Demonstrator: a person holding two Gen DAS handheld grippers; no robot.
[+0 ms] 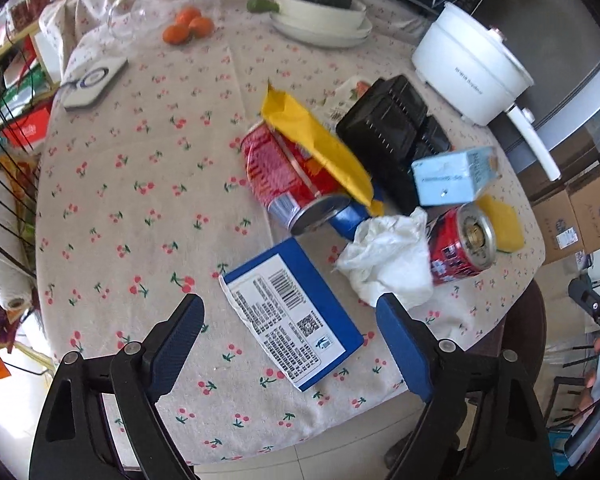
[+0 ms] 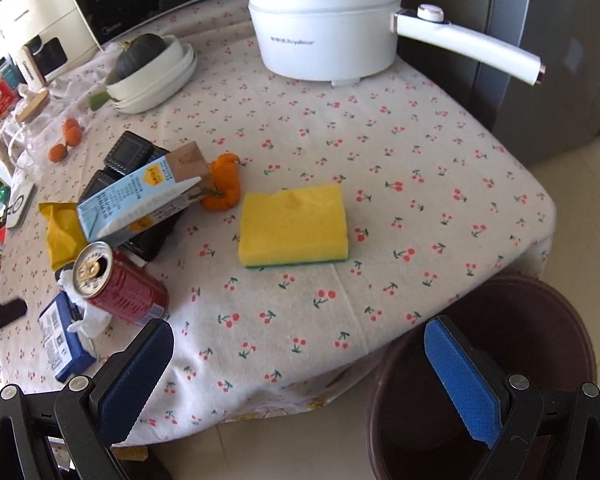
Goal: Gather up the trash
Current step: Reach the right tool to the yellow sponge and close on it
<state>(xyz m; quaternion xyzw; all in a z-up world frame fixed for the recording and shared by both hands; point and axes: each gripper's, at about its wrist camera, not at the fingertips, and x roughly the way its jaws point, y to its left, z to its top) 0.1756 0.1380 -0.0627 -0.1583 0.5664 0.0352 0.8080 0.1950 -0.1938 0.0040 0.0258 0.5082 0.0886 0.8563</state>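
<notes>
Left gripper [image 1: 290, 342] fingers apart over blue box [image 1: 294, 318] near table [image 1: 140, 208] front edge. Right gripper [image 2: 300, 384] fingers apart, empty, at edge above bin [image 2: 560, 320]. Cans [image 1: 290, 178], tissue [image 1: 388, 264], carton [image 1: 452, 178] heaped mid-table.

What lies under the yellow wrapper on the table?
The yellow wrapper drapes over a large red can lying on its side. Whatever the wrapper covers beyond the can's top is hidden.

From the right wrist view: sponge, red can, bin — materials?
Sponge: yellow foam, matte and porous, with a green scrub layer underneath. Red can: metal, shiny silver top with an opened tab. Bin: likely plastic, dark brown, smooth, faintly glossy.
</notes>
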